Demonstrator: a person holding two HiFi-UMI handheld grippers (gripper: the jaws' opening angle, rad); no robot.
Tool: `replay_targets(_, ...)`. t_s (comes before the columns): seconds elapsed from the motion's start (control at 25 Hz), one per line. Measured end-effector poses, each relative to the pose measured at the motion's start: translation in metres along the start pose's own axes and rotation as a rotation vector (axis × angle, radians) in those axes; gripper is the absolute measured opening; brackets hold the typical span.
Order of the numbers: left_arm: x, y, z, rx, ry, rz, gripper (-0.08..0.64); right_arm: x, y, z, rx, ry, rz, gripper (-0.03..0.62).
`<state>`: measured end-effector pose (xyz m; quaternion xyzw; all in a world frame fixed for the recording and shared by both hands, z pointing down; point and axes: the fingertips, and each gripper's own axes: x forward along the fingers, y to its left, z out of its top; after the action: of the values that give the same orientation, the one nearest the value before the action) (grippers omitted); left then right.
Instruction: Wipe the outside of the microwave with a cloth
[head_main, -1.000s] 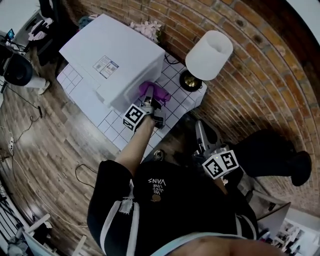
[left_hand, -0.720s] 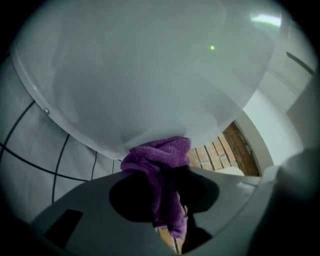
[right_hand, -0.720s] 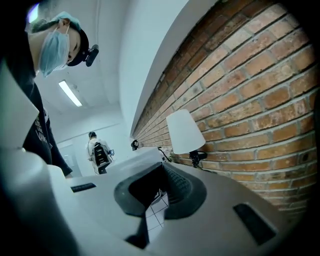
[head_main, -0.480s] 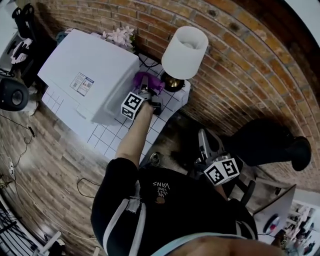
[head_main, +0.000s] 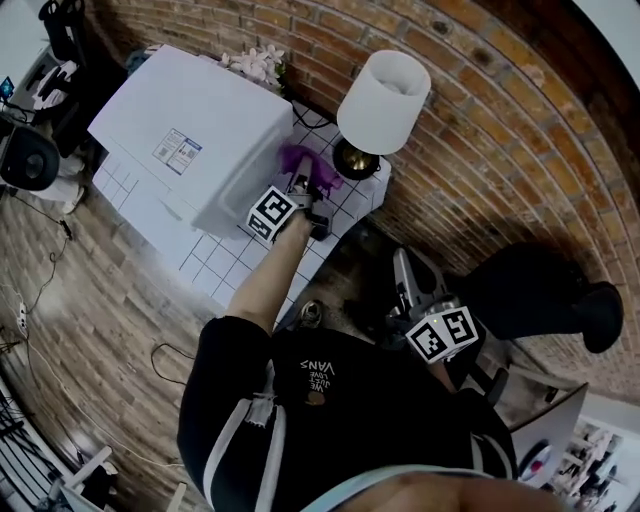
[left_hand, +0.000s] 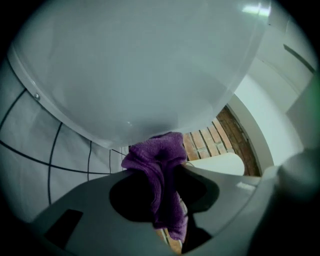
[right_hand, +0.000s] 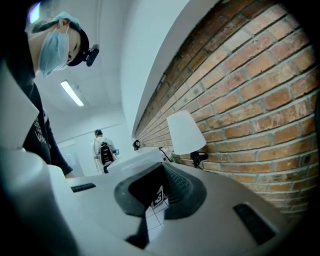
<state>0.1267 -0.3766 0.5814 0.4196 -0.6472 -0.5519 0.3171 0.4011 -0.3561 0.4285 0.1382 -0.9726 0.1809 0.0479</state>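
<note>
A white microwave (head_main: 190, 130) stands on a white tiled table (head_main: 222, 268). My left gripper (head_main: 303, 188) is shut on a purple cloth (head_main: 303, 163) and holds it against the microwave's right side, near the lamp. In the left gripper view the cloth (left_hand: 165, 200) hangs bunched between the jaws, and the microwave's side (left_hand: 140, 70) fills the frame above it. My right gripper (head_main: 408, 272) hangs low over the floor, away from the table. In its own view the right gripper (right_hand: 161, 186) holds nothing, with a narrow gap between its pads.
A table lamp with a white shade (head_main: 385, 100) stands by the brick wall (head_main: 480, 90), just right of the cloth. Pink flowers (head_main: 255, 62) sit behind the microwave. A dark chair (head_main: 530, 290) is at the right. A person in white (right_hand: 102, 150) stands far off.
The left gripper has slid the cloth along the microwave's right side, away from the front and toward the lamp. The right gripper has stayed low beside the body.
</note>
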Motion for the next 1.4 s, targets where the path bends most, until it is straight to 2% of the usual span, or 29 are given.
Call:
replay_targets(0.12,-0.032,-0.001,-0.008,-0.014,0.019,0.002,0.132,0.011,0.014,-0.003,-0.003,0.012,0.051,0.000)
replay_targets(0.24,-0.072,0.008,-0.007,-0.046,-0.011,0.033,0.132,0.026,0.031,-0.007,-0.013,0.035,0.126,0.000)
replay_targets(0.48,-0.152,0.042,0.028,-0.067,-0.163,0.125,0.132,0.055,0.072,-0.022,-0.025,0.073,0.274,0.000)
replay_targets(0.64,-0.199,0.058,0.053,-0.102,-0.301,0.170,0.132,0.066,0.091,-0.027,-0.032,0.097,0.343,0.000)
replay_targets(0.76,-0.223,0.070,0.064,-0.109,-0.368,0.192,0.132,0.069,0.100,-0.028,-0.037,0.103,0.371,0.000)
replay_targets(0.88,-0.235,0.083,0.072,-0.128,-0.406,0.220,0.132,0.068,0.100,-0.026,-0.038,0.102,0.366,0.000)
replay_targets(1.04,-0.220,0.094,0.073,-0.145,-0.389,0.225,0.132,0.064,0.088,-0.023,-0.037,0.092,0.318,0.000)
replay_targets(1.24,-0.170,0.096,0.061,-0.163,-0.342,0.202,0.132,0.052,0.059,-0.019,-0.028,0.074,0.219,0.000)
replay_targets(1.4,-0.113,0.094,0.039,-0.161,-0.254,0.174,0.132,0.031,0.030,-0.013,-0.018,0.048,0.100,0.000)
